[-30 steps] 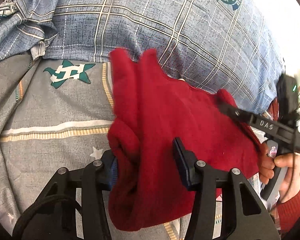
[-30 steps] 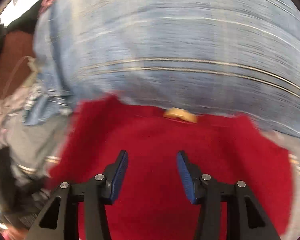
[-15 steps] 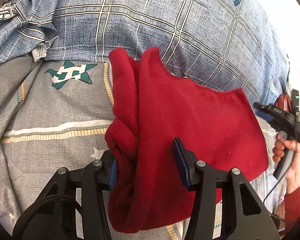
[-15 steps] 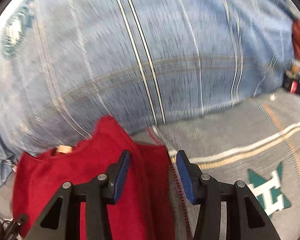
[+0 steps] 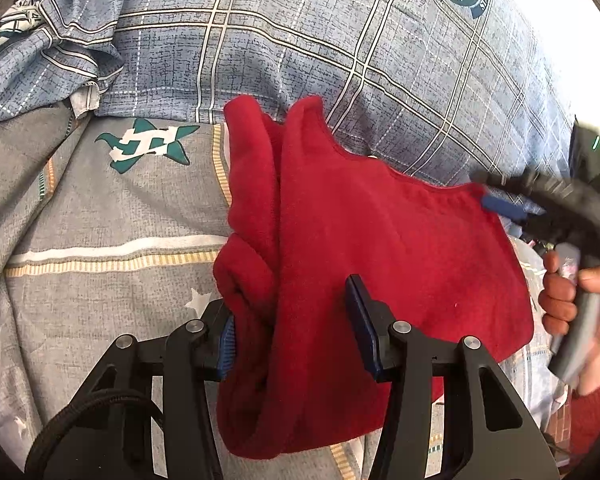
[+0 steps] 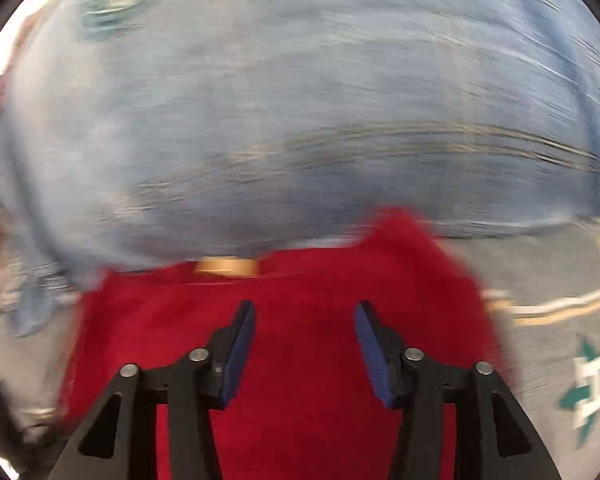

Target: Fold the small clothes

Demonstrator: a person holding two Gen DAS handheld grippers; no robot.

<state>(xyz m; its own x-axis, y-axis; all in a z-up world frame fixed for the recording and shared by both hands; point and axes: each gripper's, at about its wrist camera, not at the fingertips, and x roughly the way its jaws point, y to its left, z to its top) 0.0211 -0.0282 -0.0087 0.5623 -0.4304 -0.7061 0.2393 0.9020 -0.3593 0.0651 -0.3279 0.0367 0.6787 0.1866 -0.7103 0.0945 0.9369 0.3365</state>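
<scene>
A small red fleece garment (image 5: 380, 256) lies on the grey bedsheet (image 5: 100, 208), bunched and folded along its left side. My left gripper (image 5: 292, 320) is open, its jaws straddling that bunched left fold near the hem. My right gripper (image 6: 304, 340) is open and empty, hovering over the red garment (image 6: 300, 360); this view is motion-blurred. The right gripper also shows in the left wrist view (image 5: 516, 208), blurred, at the garment's far right corner.
A blue plaid pillow (image 5: 340, 52) lies just behind the garment. A crumpled blue plaid cloth (image 5: 48, 44) sits at the back left. The sheet carries a green star print (image 5: 148, 144). The person's hand (image 5: 572, 304) is at the right edge.
My right gripper has swung back from beside the garment's edge to over it, near its far right corner. The left gripper and the garment have stayed put.
</scene>
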